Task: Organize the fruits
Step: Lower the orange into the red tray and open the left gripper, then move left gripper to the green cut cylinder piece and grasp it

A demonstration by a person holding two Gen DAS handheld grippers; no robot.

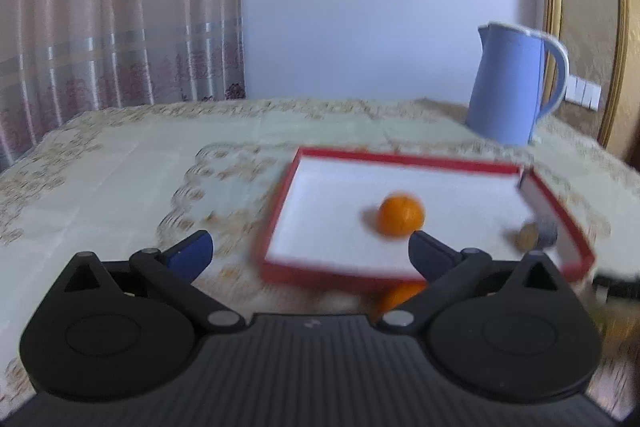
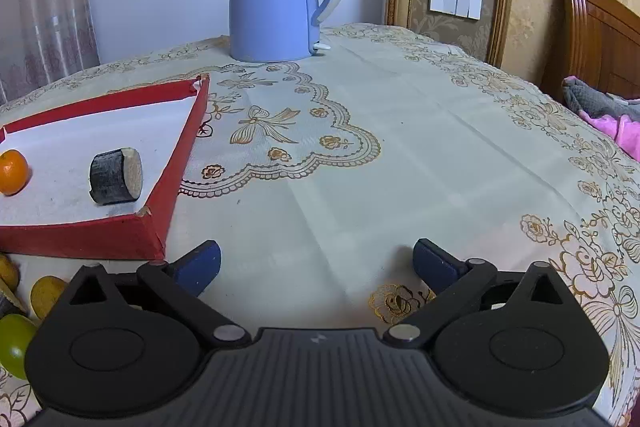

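From the left wrist, blurred, the left tool (image 1: 310, 251) hangs released with jaws wide over the near rim of a red tray (image 1: 404, 158) on the desk (image 1: 120, 163); an orange (image 1: 401, 214) lies on its white floor, a second orange fruit (image 1: 400, 297) sits outside below the rim, and a blue kettle (image 1: 510, 87) stands beyond.

From the right wrist, the right tool (image 2: 316, 263) is released over bare patterned cloth with wide room ahead; the tray sits left holding the orange and a dark cut sugarcane piece (image 2: 116, 175), while yellow fruit (image 2: 47, 295) and a green fruit (image 2: 14, 345) crowd the left edge.
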